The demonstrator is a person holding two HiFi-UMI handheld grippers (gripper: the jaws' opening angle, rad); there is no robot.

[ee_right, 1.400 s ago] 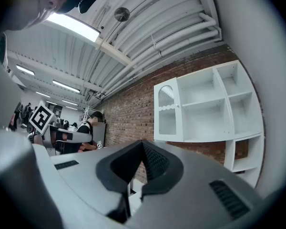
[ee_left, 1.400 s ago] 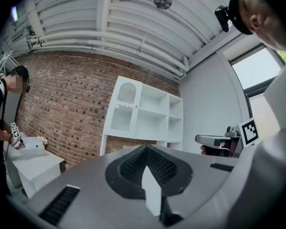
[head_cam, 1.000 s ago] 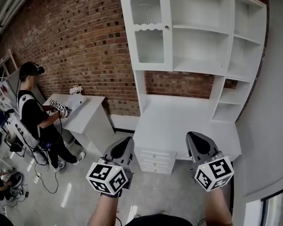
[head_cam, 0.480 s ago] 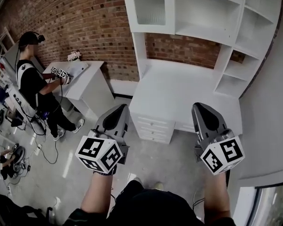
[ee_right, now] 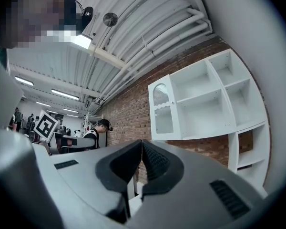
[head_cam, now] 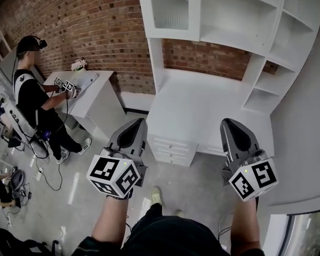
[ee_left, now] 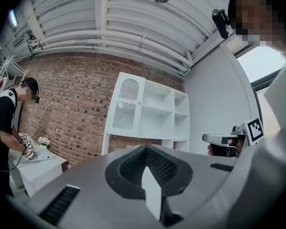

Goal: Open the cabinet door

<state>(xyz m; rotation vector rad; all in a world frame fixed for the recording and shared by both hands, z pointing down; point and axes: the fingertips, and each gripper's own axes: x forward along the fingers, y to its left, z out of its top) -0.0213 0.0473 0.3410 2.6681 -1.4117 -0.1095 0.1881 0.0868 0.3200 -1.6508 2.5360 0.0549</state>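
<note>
While hovering well short of the white wooden desk-and-shelf unit, the left gripper and right gripper are both showing jaws pressed together, gripping nothing; the white arched glass-paned cabinet door is sitting closed at twelve o'clock, occupying the unit's upper-left bay.

Left claw and right claw, both well apart from closed cabinet door.
</note>
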